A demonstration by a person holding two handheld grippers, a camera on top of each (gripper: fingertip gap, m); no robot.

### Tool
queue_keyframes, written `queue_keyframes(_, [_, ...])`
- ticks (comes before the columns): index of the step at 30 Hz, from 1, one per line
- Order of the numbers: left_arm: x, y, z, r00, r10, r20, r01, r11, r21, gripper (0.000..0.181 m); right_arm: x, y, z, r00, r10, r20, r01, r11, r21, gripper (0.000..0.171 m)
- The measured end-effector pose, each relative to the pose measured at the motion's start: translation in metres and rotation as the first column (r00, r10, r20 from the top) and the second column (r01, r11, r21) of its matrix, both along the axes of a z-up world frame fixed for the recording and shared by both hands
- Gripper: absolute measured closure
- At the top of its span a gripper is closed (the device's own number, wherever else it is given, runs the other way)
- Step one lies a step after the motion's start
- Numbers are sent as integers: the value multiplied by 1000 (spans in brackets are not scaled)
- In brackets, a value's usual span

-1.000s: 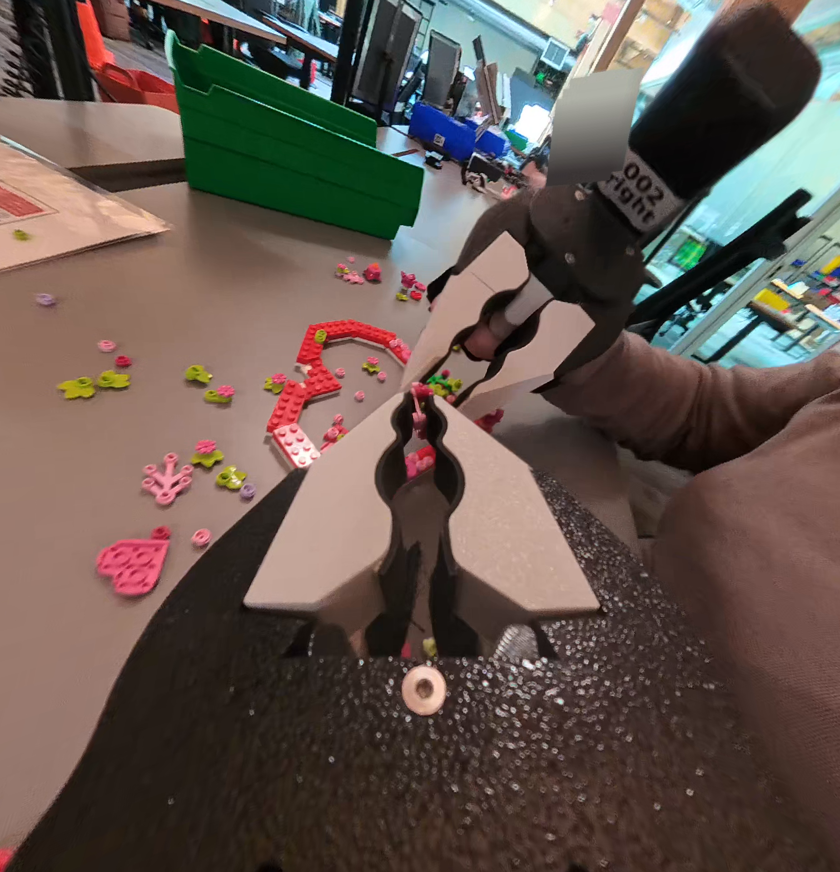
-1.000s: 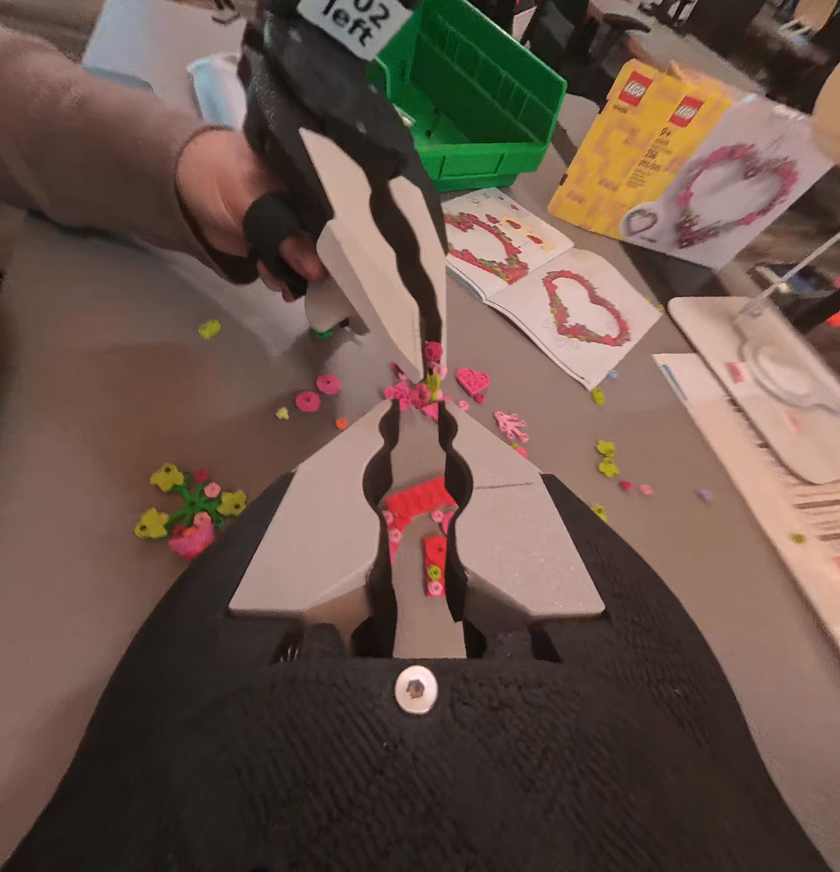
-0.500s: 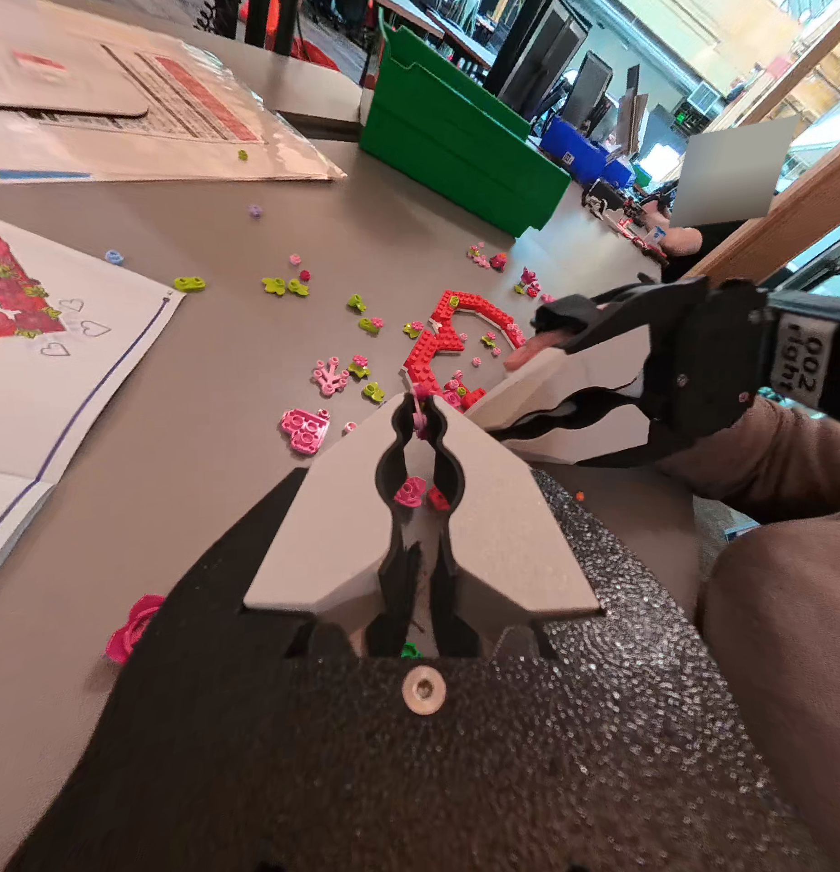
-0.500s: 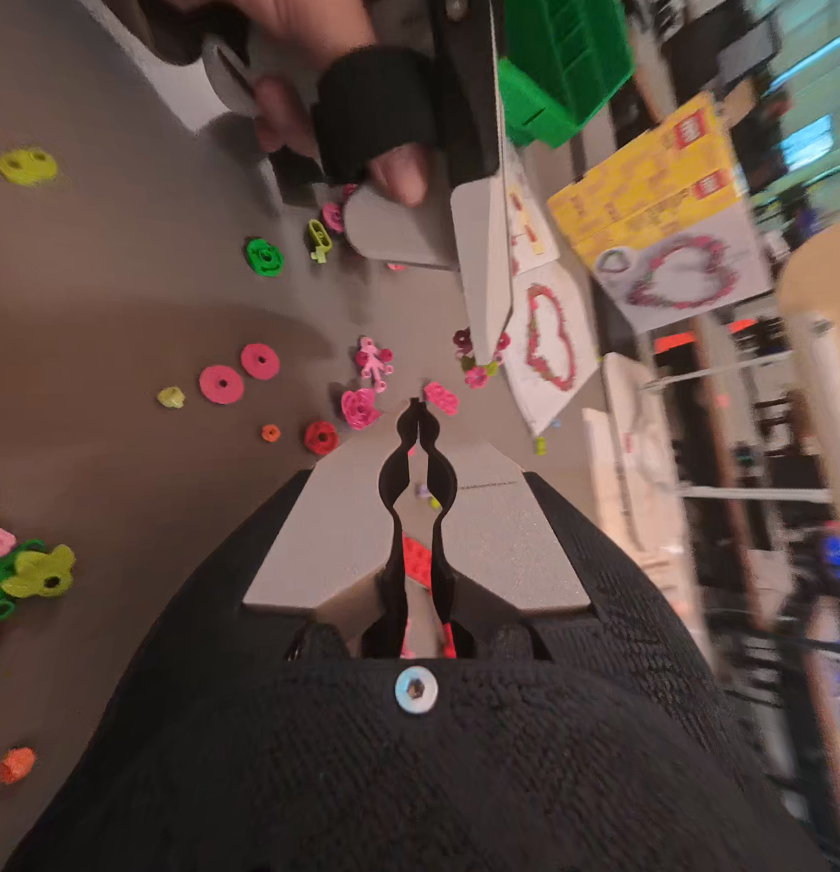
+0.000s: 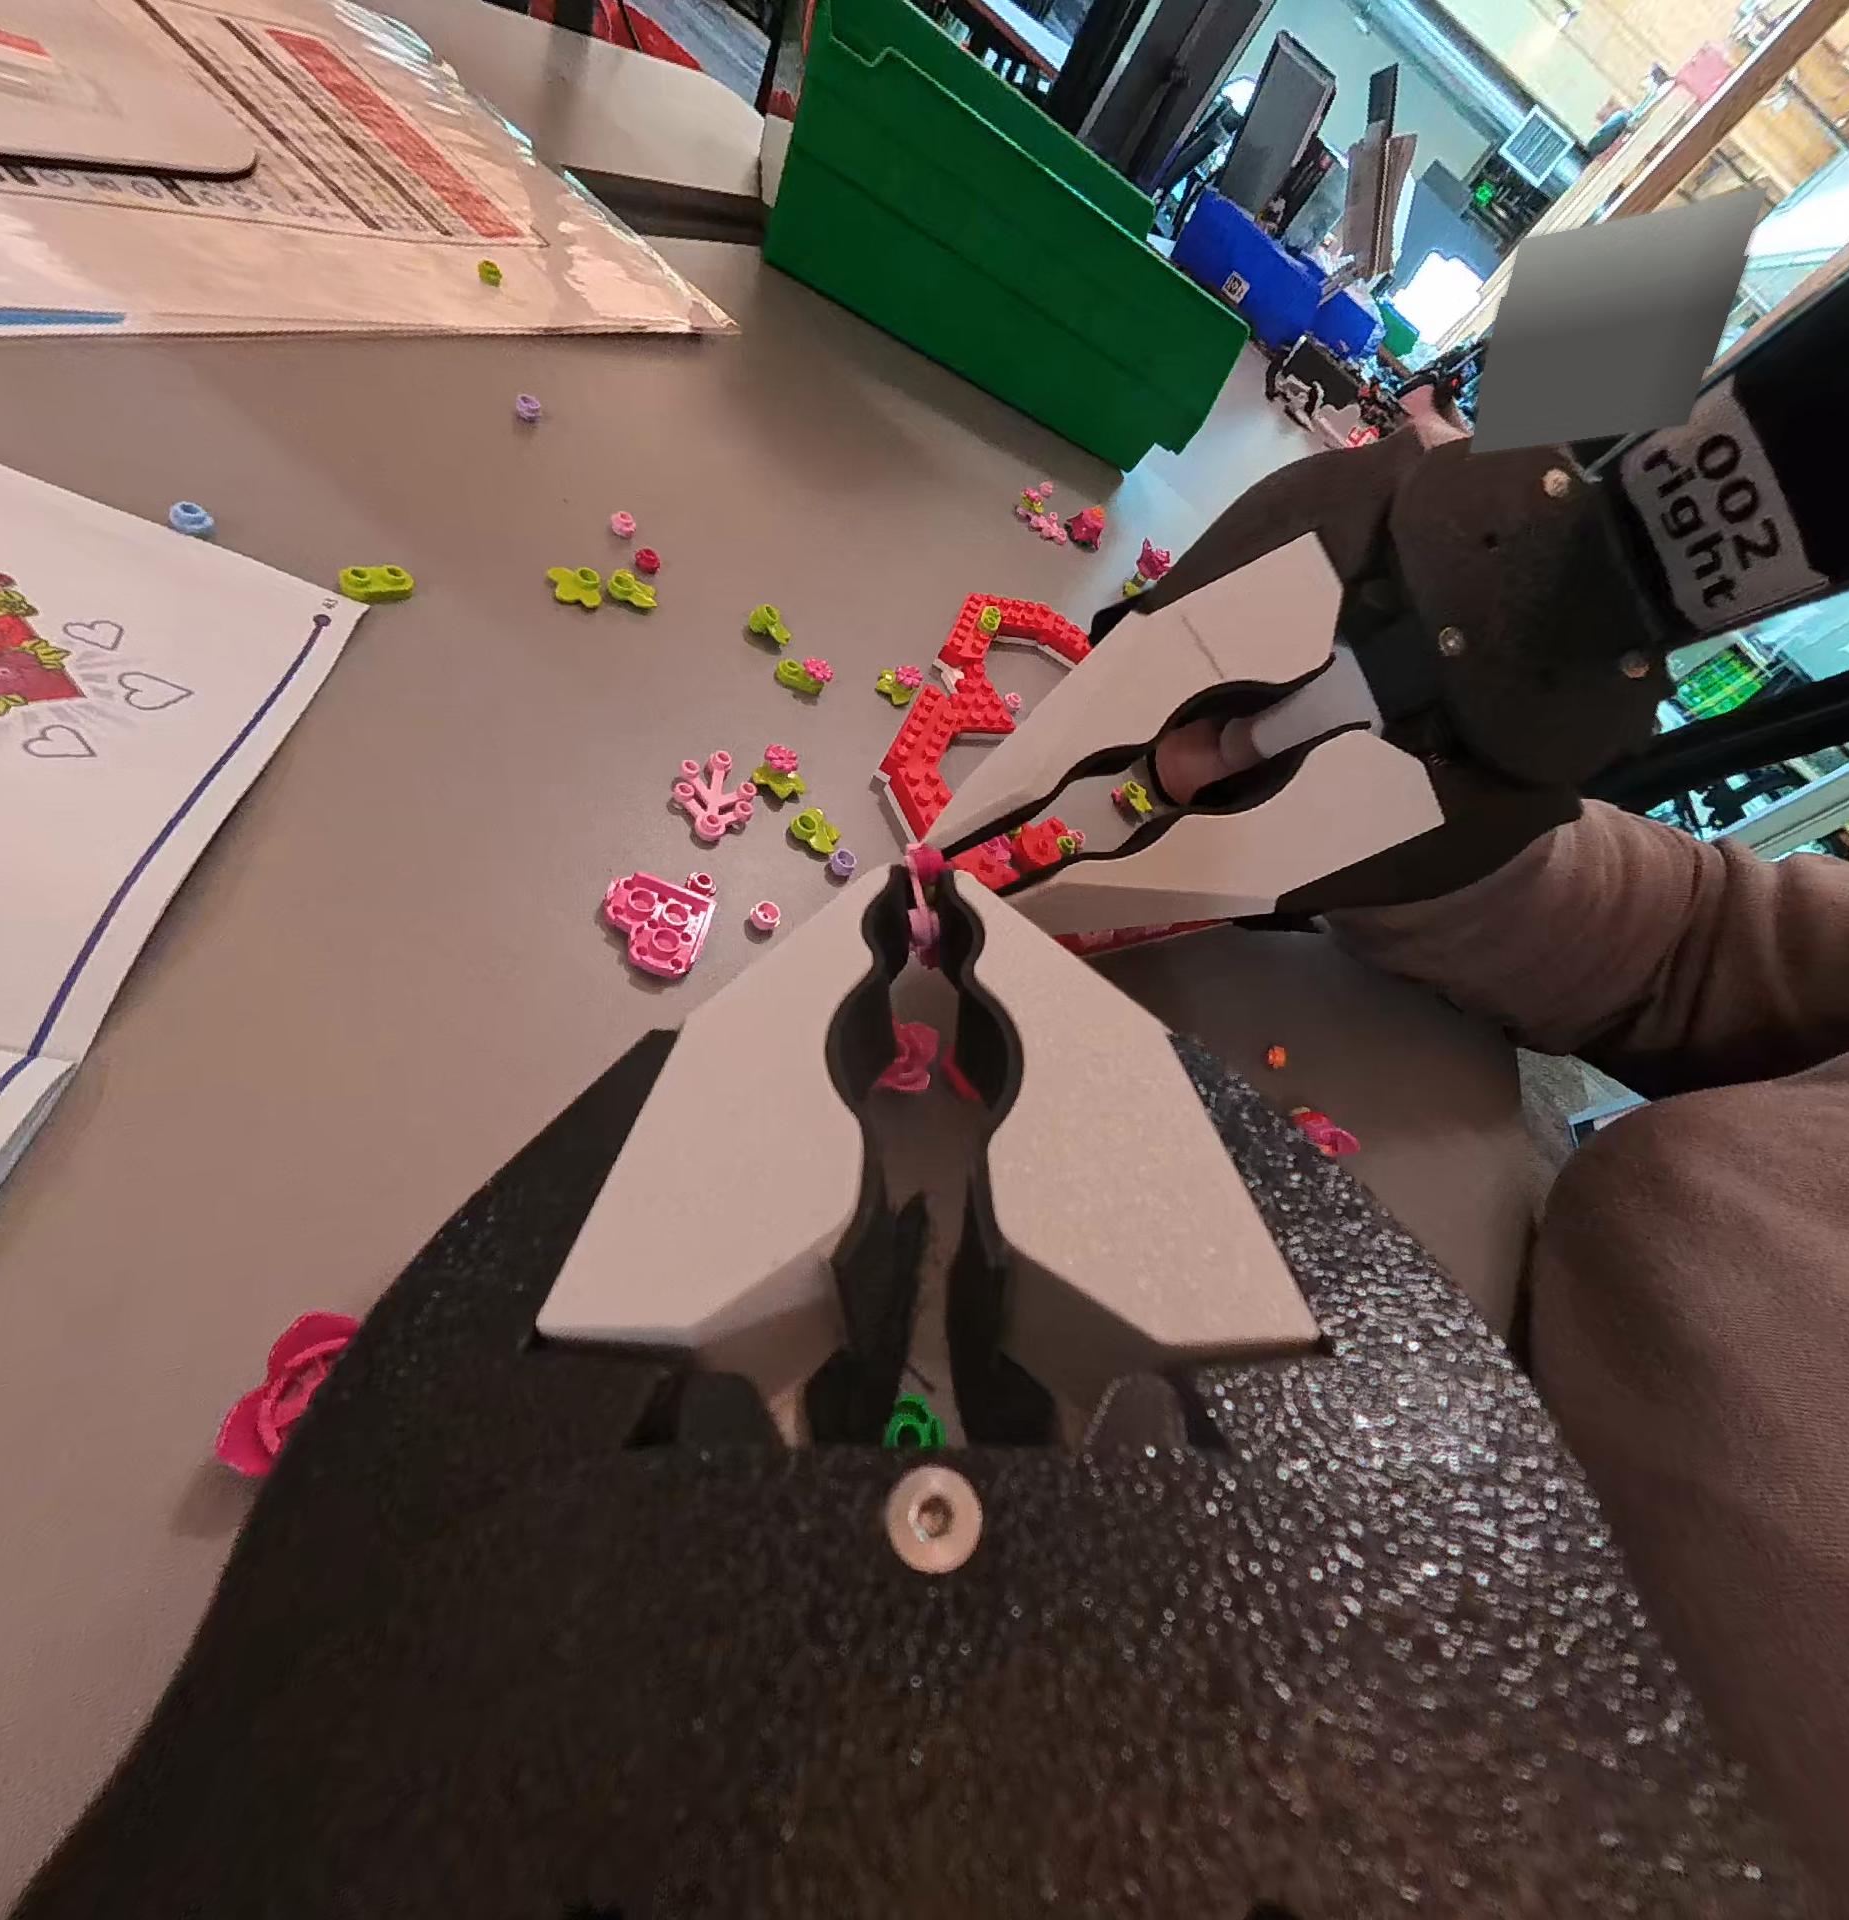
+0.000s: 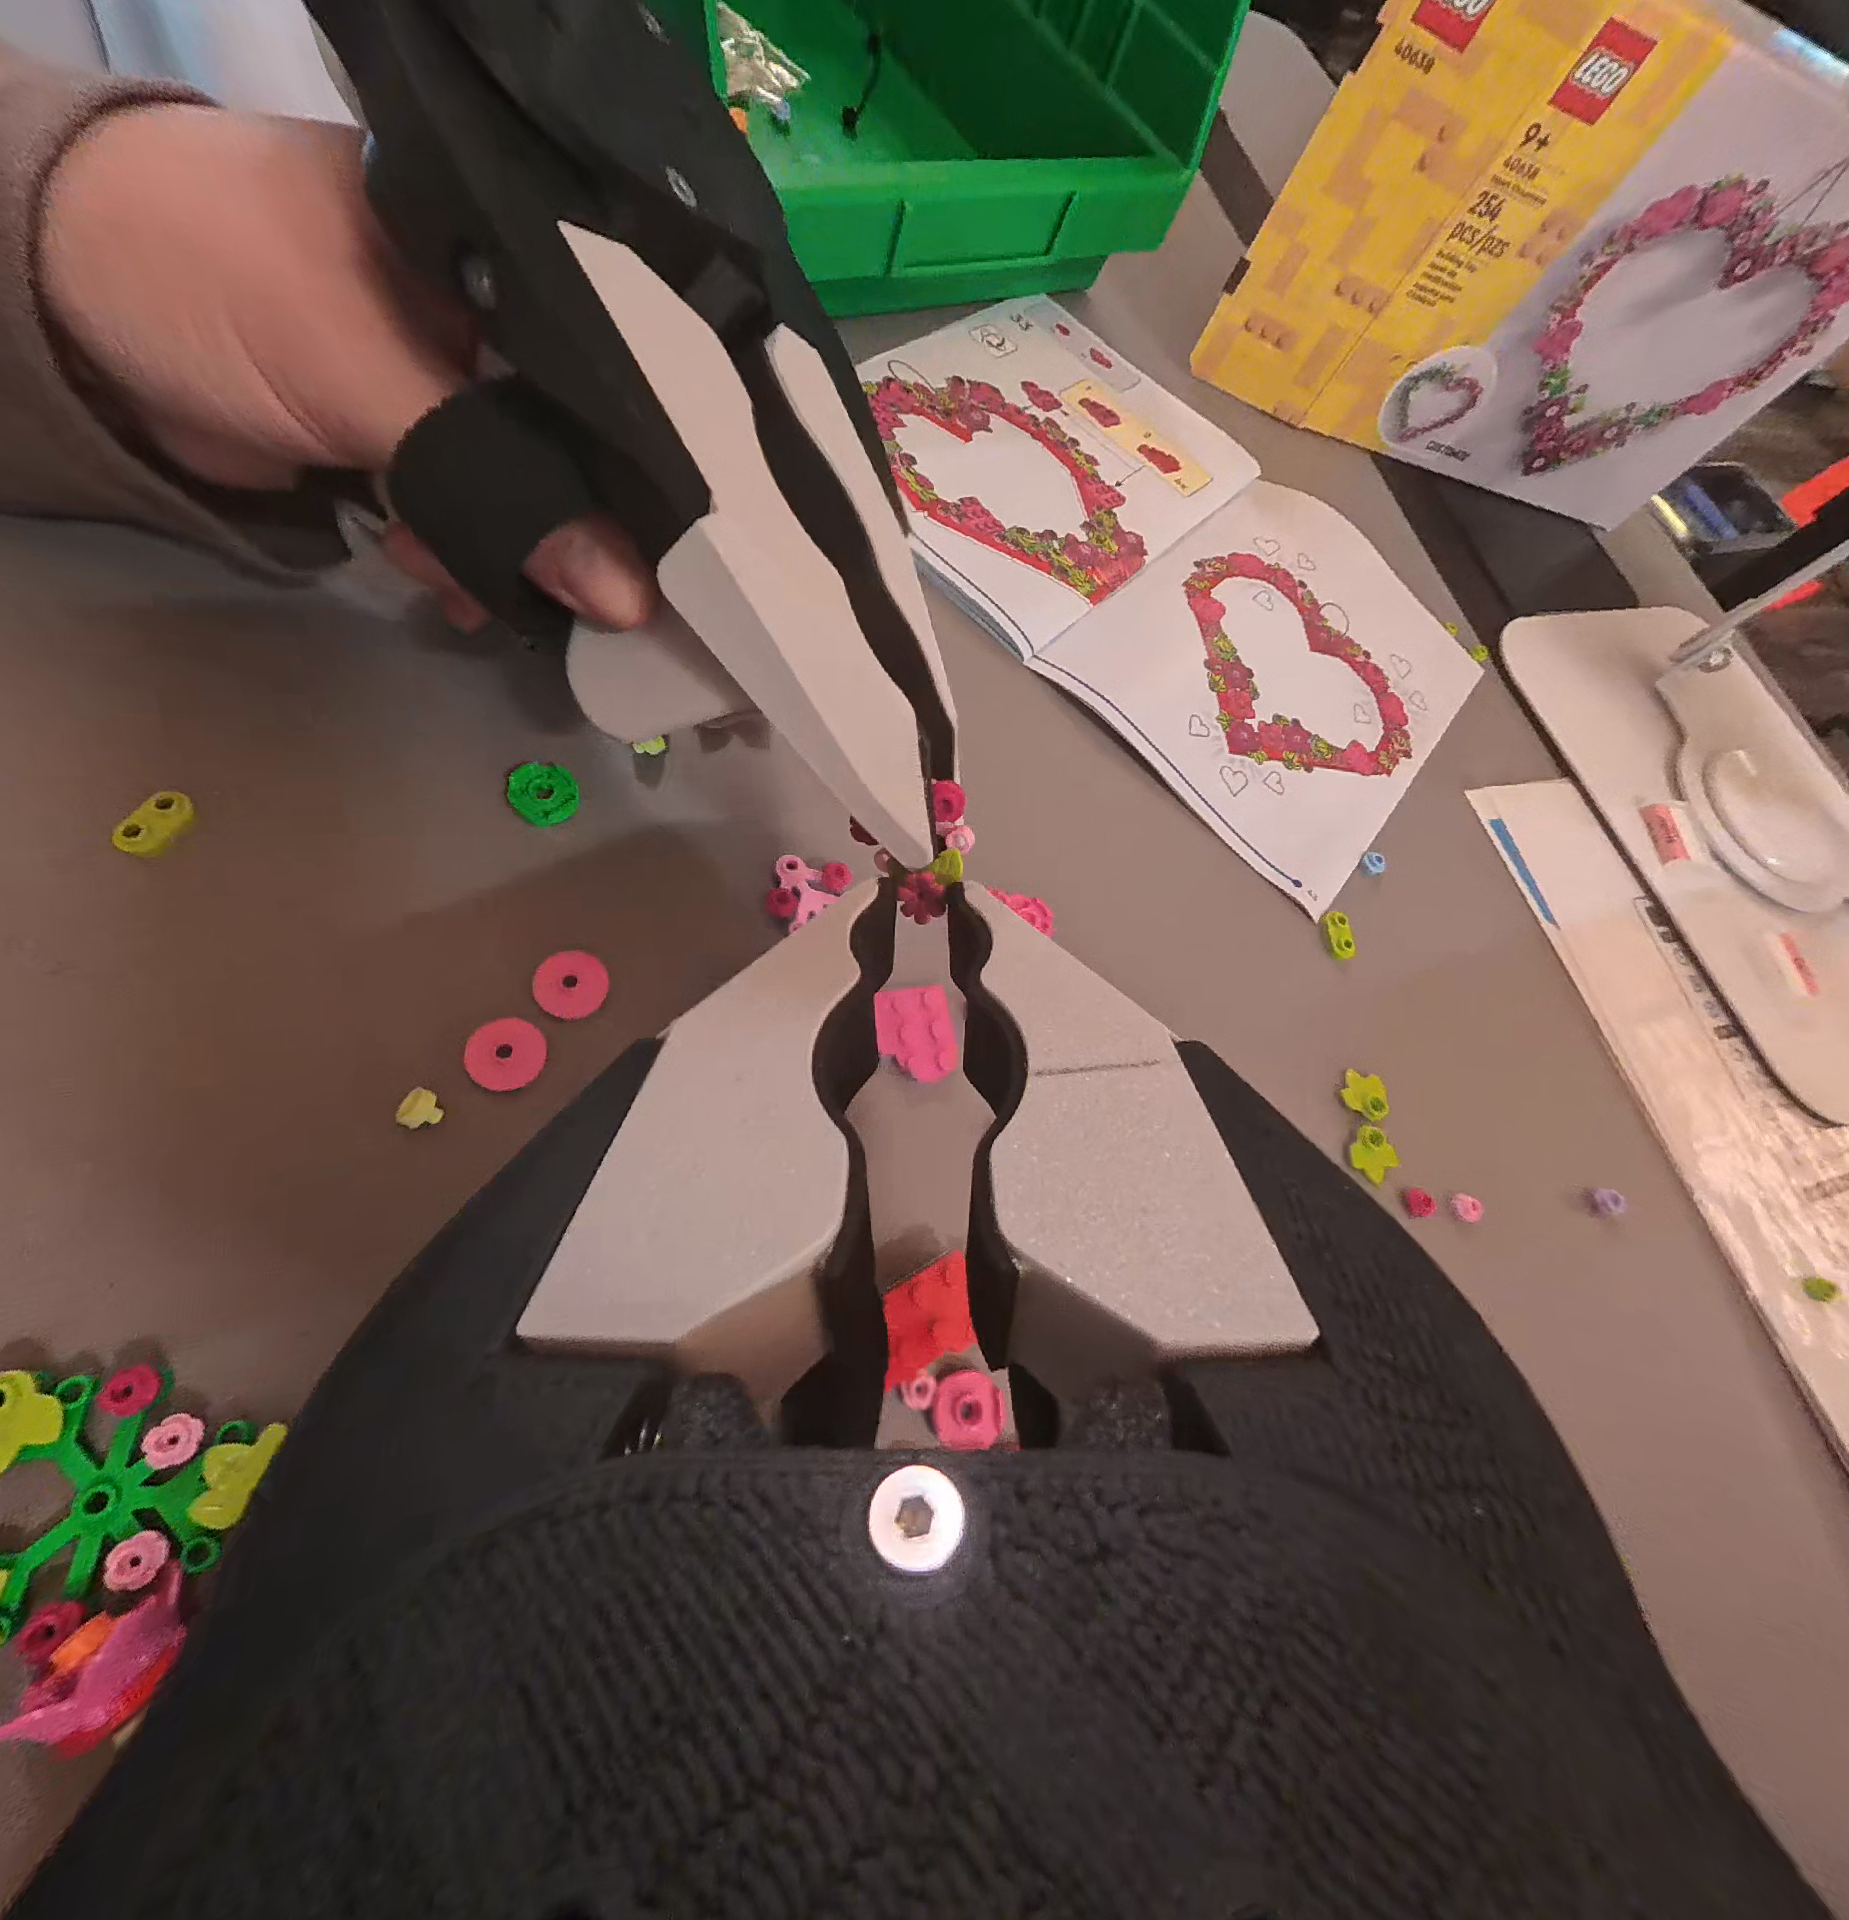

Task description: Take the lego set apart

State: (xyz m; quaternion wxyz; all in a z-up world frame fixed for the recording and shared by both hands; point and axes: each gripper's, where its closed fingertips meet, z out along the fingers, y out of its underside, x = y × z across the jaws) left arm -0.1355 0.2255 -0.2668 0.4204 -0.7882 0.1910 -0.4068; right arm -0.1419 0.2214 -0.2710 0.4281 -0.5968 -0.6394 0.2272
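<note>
Now your left gripper (image 5: 922, 896) pinches a small pink flower stem piece (image 5: 921, 916) above the grey table (image 5: 463, 831). Just right, your right gripper (image 5: 925, 858) closes on that piece's dark pink flower (image 6: 921, 896); the red heart frame (image 5: 961, 717) lies beyond.

We count two flat pink discs (image 6: 570, 984) (image 6: 503, 1052) on the table, one green bin (image 6: 987, 145), one yellow box (image 6: 1419, 218), one open instruction booklet (image 6: 1169, 582), and one pink heart plate (image 5: 660, 921). Loose lime leaf bits are scattered everywhere, too many to tally properly.
</note>
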Motion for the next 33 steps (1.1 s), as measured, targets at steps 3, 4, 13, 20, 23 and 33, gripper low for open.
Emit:
queue_keyframes(3, [-1, 2, 1, 1000, 19, 24, -18, 1000, -18, 179, 0, 3, 1, 1000, 2, 16, -5, 988, 157, 164])
queue_keyframes(4, [-1, 3, 1, 999, 25, 37, -24, 999, -30, 179, -1, 3, 1, 999, 1, 34, -10, 968, 253, 164])
queue_keyframes(13, [0, 2, -3, 990, 27, 136, -11, 994, -112, 179, 2, 4, 0, 981, -11, 194, -142, 642, 753, 164])
queue_keyframes(20, [3, -1, 6, 976, 7, 216, 21, 992, -128, 179, 4, 1, 10, 983, 25, 183, -166, 562, 810, 164])
queue_keyframes(23, [5, -4, 19, 930, -18, 368, 80, 985, -152, 178, 6, -2, 23, 985, 38, 166, -166, 444, 881, 165])
queue_keyframes(33, [-7, -5, 45, 962, -54, 267, 38, 997, 65, 180, 13, -2, 12, 971, 122, 206, -231, 696, 680, 164])
